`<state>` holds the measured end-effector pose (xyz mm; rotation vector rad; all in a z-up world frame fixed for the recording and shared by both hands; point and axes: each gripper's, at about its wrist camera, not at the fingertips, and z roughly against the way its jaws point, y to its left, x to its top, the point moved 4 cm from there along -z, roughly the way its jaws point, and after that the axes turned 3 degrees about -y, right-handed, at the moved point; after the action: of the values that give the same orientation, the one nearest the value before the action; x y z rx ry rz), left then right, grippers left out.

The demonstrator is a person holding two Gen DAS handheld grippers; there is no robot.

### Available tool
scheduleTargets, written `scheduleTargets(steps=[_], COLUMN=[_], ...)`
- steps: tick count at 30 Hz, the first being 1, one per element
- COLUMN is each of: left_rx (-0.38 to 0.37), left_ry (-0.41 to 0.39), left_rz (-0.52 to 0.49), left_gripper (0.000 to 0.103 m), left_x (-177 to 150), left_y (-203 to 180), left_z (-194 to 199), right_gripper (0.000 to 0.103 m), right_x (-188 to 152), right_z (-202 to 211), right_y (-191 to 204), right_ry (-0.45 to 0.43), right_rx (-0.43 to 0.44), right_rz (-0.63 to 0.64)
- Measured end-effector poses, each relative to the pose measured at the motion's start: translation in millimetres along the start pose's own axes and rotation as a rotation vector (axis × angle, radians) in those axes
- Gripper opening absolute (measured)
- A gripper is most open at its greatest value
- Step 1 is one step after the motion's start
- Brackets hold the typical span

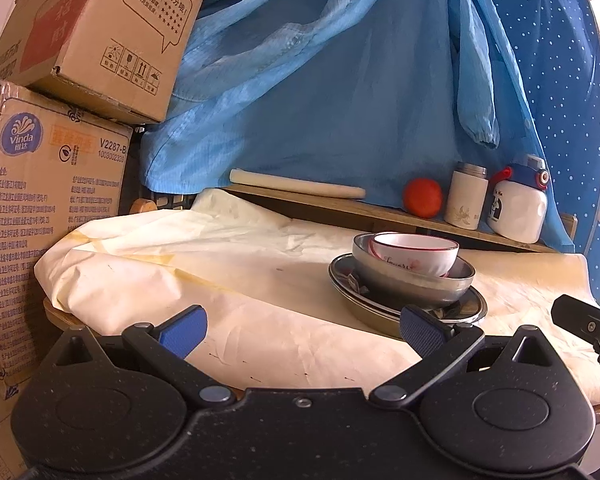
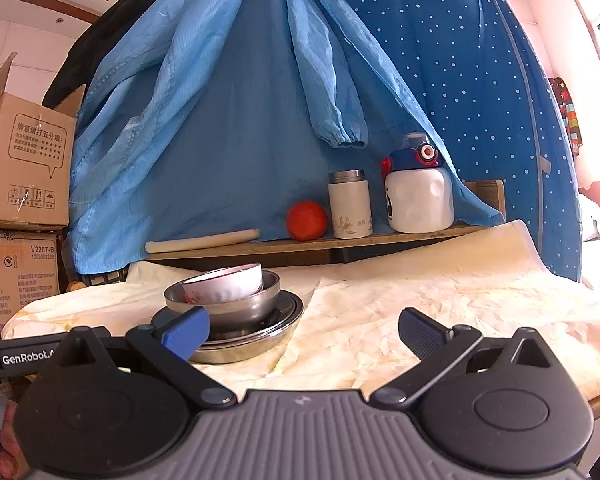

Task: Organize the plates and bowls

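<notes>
A stack stands on the cream-covered table: a white ceramic bowl with a red rim sits tilted inside a steel bowl, which rests on steel plates. The same stack shows in the right wrist view: white bowl, steel bowl, plates. My left gripper is open and empty, short of the stack and to its left. My right gripper is open and empty, with the stack behind its left finger.
A wooden shelf at the back holds an orange, a white thermos, a white-and-blue bottle and a rolling pin. Blue garments hang behind. Cardboard boxes stand at left.
</notes>
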<state>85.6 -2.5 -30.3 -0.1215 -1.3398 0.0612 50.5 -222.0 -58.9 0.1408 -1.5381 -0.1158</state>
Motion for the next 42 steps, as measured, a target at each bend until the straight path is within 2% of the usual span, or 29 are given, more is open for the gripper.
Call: scheduleTargets(steps=[42], left_rx=[-0.005], left_ry=[0.013], left_rz=[-0.052], left_gripper=[0.102], left_x=[-2.4], left_y=[-4.9], left_z=[0.6], right_gripper=[0.103], right_x=[-1.2], right_z=[-1.1], right_y=[1.2], right_ry=[0.005], right_rx=[0.007], right_rz=[0.009])
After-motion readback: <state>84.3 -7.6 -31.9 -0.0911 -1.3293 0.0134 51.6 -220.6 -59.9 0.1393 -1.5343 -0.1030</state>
